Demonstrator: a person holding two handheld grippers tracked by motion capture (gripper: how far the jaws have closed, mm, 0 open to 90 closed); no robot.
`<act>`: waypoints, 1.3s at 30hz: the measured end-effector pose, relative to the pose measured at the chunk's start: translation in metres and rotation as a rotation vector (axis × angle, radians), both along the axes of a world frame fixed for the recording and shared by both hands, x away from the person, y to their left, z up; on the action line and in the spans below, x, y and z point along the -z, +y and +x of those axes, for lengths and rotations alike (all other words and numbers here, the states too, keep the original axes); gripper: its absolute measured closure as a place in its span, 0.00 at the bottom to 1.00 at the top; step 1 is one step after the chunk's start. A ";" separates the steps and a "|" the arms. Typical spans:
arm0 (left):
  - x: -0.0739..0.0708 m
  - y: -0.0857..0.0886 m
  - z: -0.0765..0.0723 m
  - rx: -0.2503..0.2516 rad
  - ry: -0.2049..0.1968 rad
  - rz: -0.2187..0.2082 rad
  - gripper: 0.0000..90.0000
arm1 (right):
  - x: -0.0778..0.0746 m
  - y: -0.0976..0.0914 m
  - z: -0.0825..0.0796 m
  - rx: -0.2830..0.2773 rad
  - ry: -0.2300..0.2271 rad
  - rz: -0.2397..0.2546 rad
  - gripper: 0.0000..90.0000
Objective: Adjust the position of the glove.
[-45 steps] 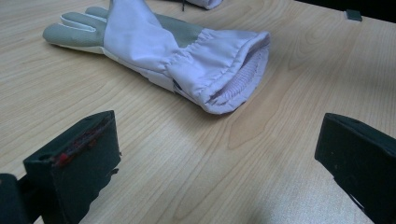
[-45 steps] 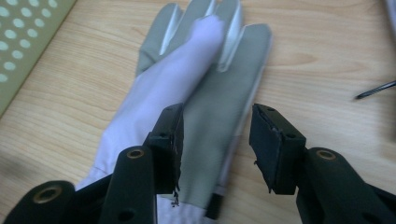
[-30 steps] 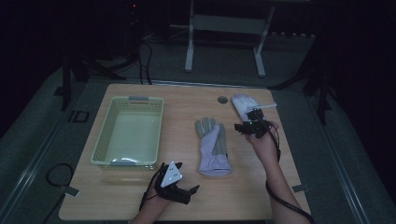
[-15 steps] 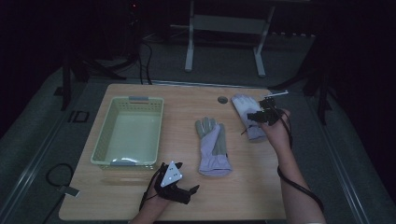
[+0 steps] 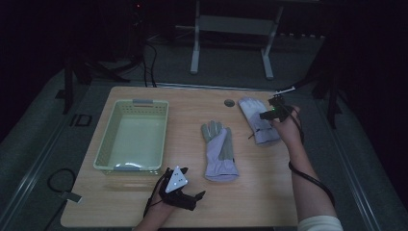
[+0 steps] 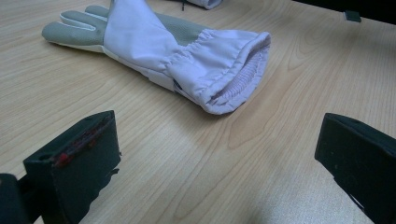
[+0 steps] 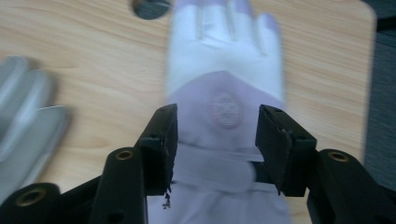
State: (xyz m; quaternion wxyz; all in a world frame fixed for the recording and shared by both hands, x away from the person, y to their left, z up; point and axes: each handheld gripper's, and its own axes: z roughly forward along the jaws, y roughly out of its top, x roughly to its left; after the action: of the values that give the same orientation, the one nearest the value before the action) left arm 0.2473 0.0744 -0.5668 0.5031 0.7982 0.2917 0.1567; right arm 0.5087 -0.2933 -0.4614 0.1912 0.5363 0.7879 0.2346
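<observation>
A pale lilac glove (image 5: 219, 153) with grey fingers lies flat mid-table, cuff toward me. A second lilac glove (image 5: 256, 121) lies at the far right, fingers pointing away. My right gripper (image 5: 265, 115) hovers over this second glove. In the right gripper view its jaws have just been opening. They stand apart above the glove's back (image 7: 224, 84) with the cuff below them, and the pads do not press on it. My left gripper (image 5: 195, 201) rests near the front edge, open. Its wide jaws (image 6: 217, 144) face the first glove's cuff (image 6: 224, 74) a short way off.
A pale green plastic basket (image 5: 103, 153) stands at the left of the table. A round grommet hole (image 5: 229, 102) sits near the far edge, beside the second glove's fingers. The table's right edge (image 7: 369, 70) is close to that glove. A metal stand (image 5: 231, 43) is behind the table.
My right hand has moved away from me and slightly right, from the second glove's cuff end to over its back. The left gripper and both gloves have kept still.
</observation>
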 end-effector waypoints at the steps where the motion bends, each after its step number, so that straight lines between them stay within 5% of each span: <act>1: 0.000 0.000 0.000 0.000 0.000 0.000 0.00 | -0.001 -0.001 0.004 0.002 0.008 0.003 0.55; 8: 0.000 0.000 0.001 -0.005 0.007 -0.004 0.00 | 0.002 0.001 0.017 -0.033 0.029 0.021 0.55; 16: 0.000 0.000 0.001 -0.004 0.006 -0.005 0.00 | 0.027 0.002 0.031 -0.019 0.088 0.039 0.55; 21: 0.000 0.000 0.001 -0.005 0.006 -0.002 0.00 | 0.047 -0.001 0.036 0.003 0.127 -0.003 0.54; 25: 0.000 0.000 0.001 -0.005 0.006 -0.003 0.00 | 0.057 -0.008 0.037 0.015 0.141 0.055 0.56; 30: 0.000 0.000 0.000 -0.004 0.008 0.000 0.00 | 0.059 -0.010 0.038 0.006 0.154 0.080 0.63; 39: 0.000 0.000 0.001 -0.004 0.009 -0.001 0.00 | 0.058 -0.002 0.039 0.013 0.165 0.042 0.74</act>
State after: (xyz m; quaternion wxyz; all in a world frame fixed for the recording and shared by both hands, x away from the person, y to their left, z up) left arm 0.2480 0.0745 -0.5669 0.5019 0.7982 0.2955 0.1539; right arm 0.5472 -0.2956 -0.5195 0.1161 0.5628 0.7924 0.2048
